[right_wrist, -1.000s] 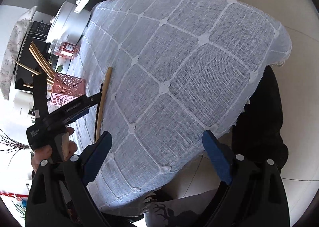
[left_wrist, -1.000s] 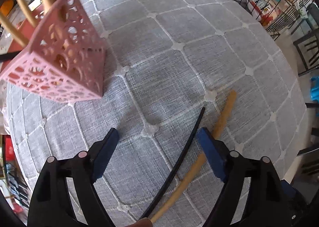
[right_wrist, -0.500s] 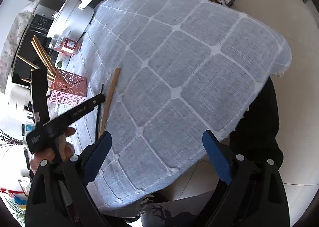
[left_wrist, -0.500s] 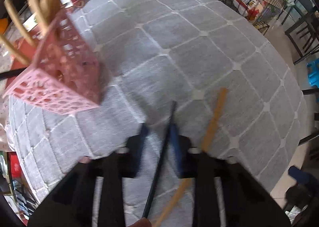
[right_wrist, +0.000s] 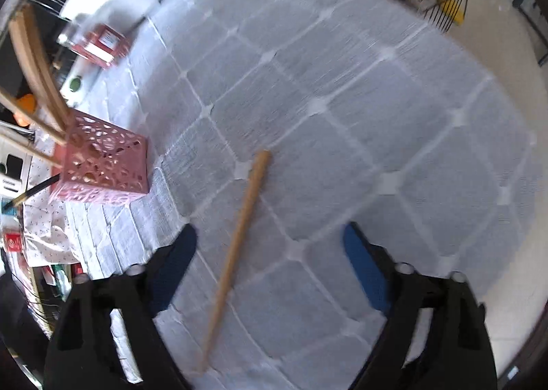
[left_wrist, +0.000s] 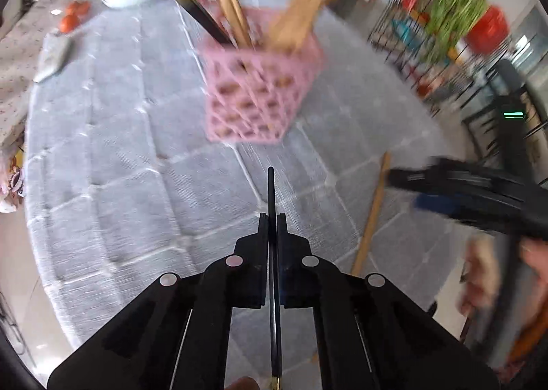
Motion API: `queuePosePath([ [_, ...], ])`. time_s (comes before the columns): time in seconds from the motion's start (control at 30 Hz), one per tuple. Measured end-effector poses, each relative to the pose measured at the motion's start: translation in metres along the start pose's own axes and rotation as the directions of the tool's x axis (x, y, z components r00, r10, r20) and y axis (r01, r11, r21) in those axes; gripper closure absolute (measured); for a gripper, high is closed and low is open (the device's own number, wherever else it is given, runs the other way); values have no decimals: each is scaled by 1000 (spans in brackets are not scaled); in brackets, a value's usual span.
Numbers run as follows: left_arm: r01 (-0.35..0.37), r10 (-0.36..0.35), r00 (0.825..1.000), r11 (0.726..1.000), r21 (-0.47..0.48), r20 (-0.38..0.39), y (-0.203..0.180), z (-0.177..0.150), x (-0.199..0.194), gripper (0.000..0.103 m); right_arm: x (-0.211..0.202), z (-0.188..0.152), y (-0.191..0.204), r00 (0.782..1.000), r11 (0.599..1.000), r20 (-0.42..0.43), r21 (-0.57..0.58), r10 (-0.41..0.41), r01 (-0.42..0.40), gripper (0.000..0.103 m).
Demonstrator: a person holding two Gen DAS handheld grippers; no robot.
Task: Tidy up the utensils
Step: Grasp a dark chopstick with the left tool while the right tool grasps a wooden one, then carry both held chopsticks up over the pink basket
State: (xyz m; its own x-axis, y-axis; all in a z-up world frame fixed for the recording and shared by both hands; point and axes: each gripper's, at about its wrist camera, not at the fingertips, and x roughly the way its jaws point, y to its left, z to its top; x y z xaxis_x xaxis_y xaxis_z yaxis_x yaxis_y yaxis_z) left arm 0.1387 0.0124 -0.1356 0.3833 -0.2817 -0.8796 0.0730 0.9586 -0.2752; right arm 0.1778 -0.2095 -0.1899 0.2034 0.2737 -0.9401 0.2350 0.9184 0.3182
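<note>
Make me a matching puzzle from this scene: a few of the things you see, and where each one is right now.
Things:
1. thin black chopstick
2. long wooden stick
3. pink perforated holder
4. right gripper

States:
a. lying flat on the grey quilted cloth
b. open above the cloth
c. clamped in the left gripper
d. standing, filled with wooden utensils

Pairs: 1-c, 2-a, 3-d, 4-b

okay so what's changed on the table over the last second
The left gripper closed on the black chopstick, lifted it off the cloth and swung toward the pink holder. The right gripper, open, moved in over the wooden stick. The stick and holder stayed put.
</note>
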Motion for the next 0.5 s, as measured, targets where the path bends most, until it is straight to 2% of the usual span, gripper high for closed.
queuePosePath([
  [0.07,5,-5,999,1000,-4,45,4,-2,-16,99,8,4,8,1000,1000,-9,12,-28,29,32],
  [0.17,18,-17,996,1000,-9,89,12,-6,-36,99,12,9,21,996,996,9,11,-92,92,58],
  [0.23,22,-21,994,1000,-8,108,19,-13,-51,99,15,12,28,991,991,20,-4,-133,133,84],
  [0.27,26,-25,993,1000,-8,119,20,-13,-56,99,16,12,29,988,988,29,-10,-154,154,88],
  [0.33,24,-23,989,1000,-9,144,31,-23,-79,99,15,10,28,985,986,53,-20,-167,168,92],
  [0.4,30,-28,986,1000,-8,167,34,-26,-91,99,12,4,22,988,991,78,-15,-132,134,95],
  [0.5,46,-42,977,999,-14,207,35,-30,-107,99,-14,-15,13,981,992,166,-47,-105,114,95],
])
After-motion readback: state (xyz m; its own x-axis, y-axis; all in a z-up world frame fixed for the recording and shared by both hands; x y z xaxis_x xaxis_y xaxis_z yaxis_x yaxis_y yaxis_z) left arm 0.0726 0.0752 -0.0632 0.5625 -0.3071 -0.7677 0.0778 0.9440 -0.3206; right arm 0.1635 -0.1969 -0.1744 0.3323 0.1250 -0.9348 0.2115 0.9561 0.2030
